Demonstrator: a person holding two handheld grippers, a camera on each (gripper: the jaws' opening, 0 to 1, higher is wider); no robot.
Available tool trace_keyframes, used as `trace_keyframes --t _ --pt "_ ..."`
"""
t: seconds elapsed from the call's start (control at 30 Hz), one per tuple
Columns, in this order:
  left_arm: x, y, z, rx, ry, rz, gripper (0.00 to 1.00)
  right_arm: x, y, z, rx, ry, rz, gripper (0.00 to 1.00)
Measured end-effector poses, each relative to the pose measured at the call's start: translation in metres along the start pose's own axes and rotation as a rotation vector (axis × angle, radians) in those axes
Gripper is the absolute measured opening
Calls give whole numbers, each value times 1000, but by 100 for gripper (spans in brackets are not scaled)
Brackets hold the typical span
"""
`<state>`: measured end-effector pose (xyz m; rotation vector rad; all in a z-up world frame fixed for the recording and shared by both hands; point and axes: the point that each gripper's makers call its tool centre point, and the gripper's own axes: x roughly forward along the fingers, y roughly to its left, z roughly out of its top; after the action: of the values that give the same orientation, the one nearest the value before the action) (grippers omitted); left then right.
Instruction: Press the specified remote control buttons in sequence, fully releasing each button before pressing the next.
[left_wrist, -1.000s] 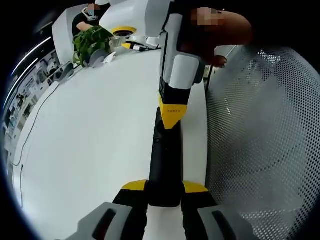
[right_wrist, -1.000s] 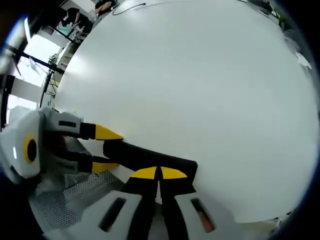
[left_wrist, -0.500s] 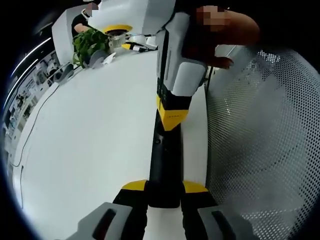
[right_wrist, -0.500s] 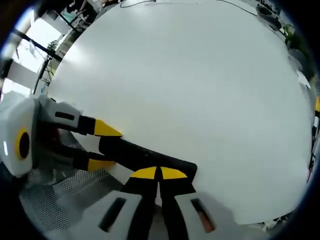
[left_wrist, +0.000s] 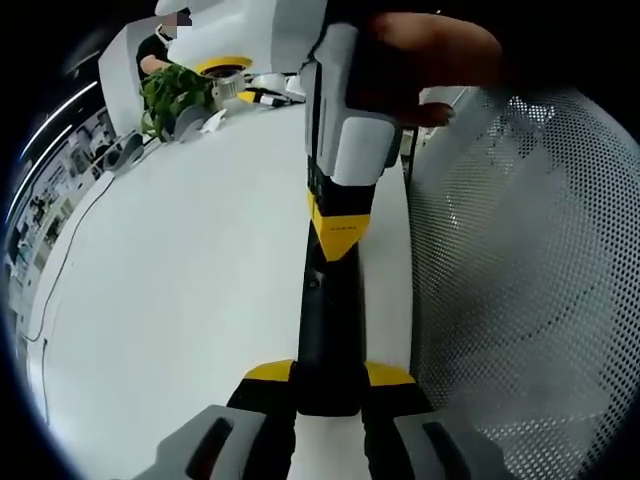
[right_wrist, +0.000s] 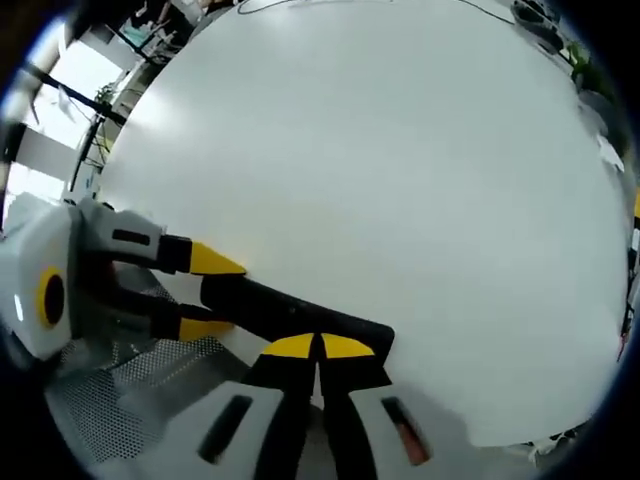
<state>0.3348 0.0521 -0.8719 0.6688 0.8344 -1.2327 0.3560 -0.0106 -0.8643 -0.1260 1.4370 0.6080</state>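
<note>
The left tongs (left_wrist: 328, 375) are clamping the remote (left_wrist: 328, 330) at 6 o'clock; the right tongs (right_wrist: 318, 346), jaws together, are pressing it on the table (right_wrist: 400, 180).

You are holding a remote control (left_wrist: 328, 330) that is looking like matt black plastic, lying on a table (left_wrist: 180, 290) whose white top is reading smooth with a faint sheen. Your left gripper (left_wrist: 330, 378) and right gripper (right_wrist: 318, 348) are showing glossy yellow tips on smooth grey and white plastic bodies. Beside them a white perforated mesh panel (left_wrist: 520, 280) is looking like matt painted metal.
</note>
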Motion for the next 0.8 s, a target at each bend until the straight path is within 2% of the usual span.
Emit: trace_keyframes --t 0.07,0.13,0.23,0.33,0.47,0.63,0.8 --pt "1 -2 1 7 -1 -5 24 -2 4 9 3 -55 32 0" --pt "1 -3 2 10 -3 -8 24 -2 8 13 8 -82 58 0" --pt "2 -5 4 21 -6 -14 24 2 11 9 18 -49 78 0" --pt "3 -6 5 27 -6 -17 24 3 11 9 1 -52 71 0" --pt "3 -6 5 17 -7 -16 24 5 17 6 12 -29 101 0" --pt "4 -6 5 13 -7 -17 24 9 17 7 -12 -27 92 0" --pt "3 -6 5 9 -8 -17 24 8 16 6 8 -27 96 0"
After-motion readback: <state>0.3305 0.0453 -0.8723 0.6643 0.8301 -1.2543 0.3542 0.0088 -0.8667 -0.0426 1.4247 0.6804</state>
